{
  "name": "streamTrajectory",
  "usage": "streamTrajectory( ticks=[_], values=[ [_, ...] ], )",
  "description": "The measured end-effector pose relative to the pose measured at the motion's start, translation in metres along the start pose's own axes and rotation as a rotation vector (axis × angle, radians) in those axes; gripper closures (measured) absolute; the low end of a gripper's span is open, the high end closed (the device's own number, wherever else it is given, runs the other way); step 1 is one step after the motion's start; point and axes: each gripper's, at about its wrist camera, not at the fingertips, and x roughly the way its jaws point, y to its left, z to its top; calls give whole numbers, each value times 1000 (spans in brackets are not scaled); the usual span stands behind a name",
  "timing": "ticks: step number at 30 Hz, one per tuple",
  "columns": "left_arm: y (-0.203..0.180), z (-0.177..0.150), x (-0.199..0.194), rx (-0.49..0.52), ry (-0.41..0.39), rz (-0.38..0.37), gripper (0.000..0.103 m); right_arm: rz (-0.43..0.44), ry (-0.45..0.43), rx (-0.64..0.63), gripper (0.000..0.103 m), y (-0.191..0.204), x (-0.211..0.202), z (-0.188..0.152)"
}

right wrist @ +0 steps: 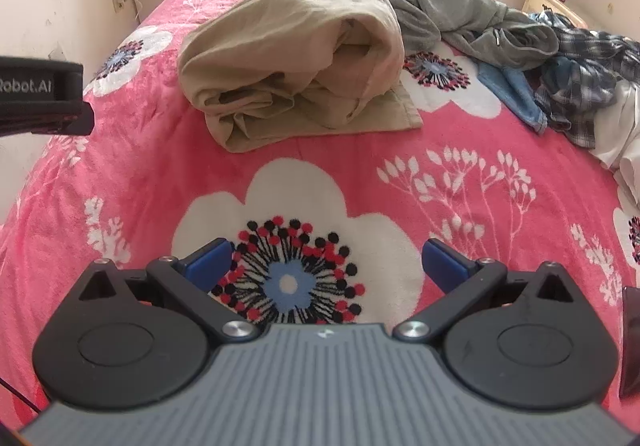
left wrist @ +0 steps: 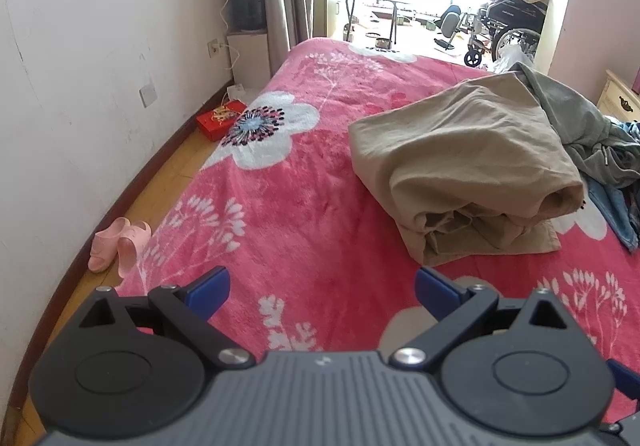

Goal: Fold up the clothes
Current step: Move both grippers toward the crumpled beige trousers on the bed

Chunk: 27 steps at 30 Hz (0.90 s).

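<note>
left wrist view: left gripper [left wrist: 322, 286] spread wide, nothing between its pads, hanging over bare pink blanket [left wrist: 280, 186]. right gripper [right wrist: 327, 260] likewise wide and empty, above a white flower print. tan garment [right wrist: 296, 58] lies ahead of both, roughly folded, bulky, open edges facing the grippers. from the left it sits ahead and to the right; from the right, nearly straight ahead, so right looks better placed. long axis runs away toward the doorway. grey garment [right wrist: 460, 18] touches its far right side.

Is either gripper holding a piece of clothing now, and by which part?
Nothing is held. Left gripper and right gripper have open jaws above the pink blanket.
</note>
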Motion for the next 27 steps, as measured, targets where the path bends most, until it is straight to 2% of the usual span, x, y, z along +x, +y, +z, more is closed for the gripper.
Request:
streamTrajectory(
  ticks=[5, 12, 20, 25, 27],
  values=[
    [-4, -2, 0, 3, -7, 0, 4, -6, -8, 8, 1, 0, -3, 12],
    [16, 12, -8, -12, -8, -38, 3, -29, -38, 16, 1, -2, -9, 16],
    [17, 20, -8, -16, -41, 31, 0, -36, -38, 16, 1, 0, -11, 23],
    [29, 28, -2, -21, -37, 37, 0, -41, -35, 27, 1, 0, -11, 25],
    [23, 22, -7, -13, -49, 51, 0, -44, -34, 28, 1, 0, -11, 25]
  ],
)
